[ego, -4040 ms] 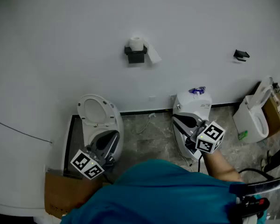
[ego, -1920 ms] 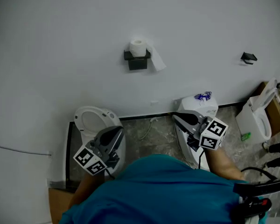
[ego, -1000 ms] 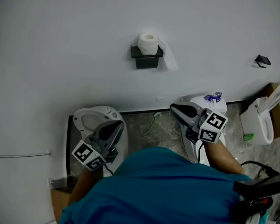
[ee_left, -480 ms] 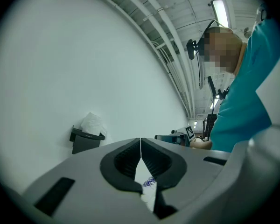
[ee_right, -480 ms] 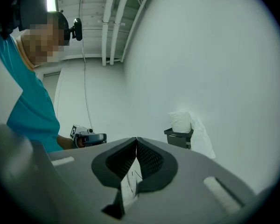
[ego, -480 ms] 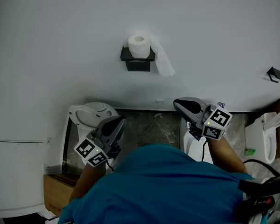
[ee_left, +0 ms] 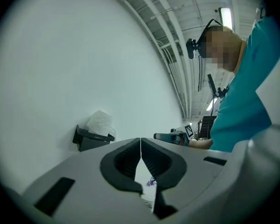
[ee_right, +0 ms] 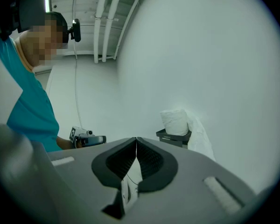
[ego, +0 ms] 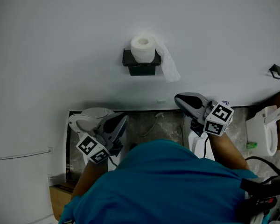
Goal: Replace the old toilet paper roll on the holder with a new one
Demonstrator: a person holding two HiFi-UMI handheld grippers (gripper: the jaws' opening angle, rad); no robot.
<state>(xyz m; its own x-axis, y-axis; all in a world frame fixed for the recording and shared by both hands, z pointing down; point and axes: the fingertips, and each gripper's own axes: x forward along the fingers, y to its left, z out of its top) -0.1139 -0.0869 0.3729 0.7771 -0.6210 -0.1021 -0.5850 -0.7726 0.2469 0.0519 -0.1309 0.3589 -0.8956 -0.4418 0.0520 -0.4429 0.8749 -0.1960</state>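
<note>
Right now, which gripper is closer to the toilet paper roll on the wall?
Right, it seems. The right gripper is below the toilet paper roll, to its right; the left gripper is lower still, to the roll's left.

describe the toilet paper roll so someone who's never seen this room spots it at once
Start at the big plain white wall. Near its middle sits a small black holder. The toilet paper roll stands upright on it, white, core hole facing up, with a loose sheet hanging at its right; the other black bracket far to the right holds no roll.
</note>
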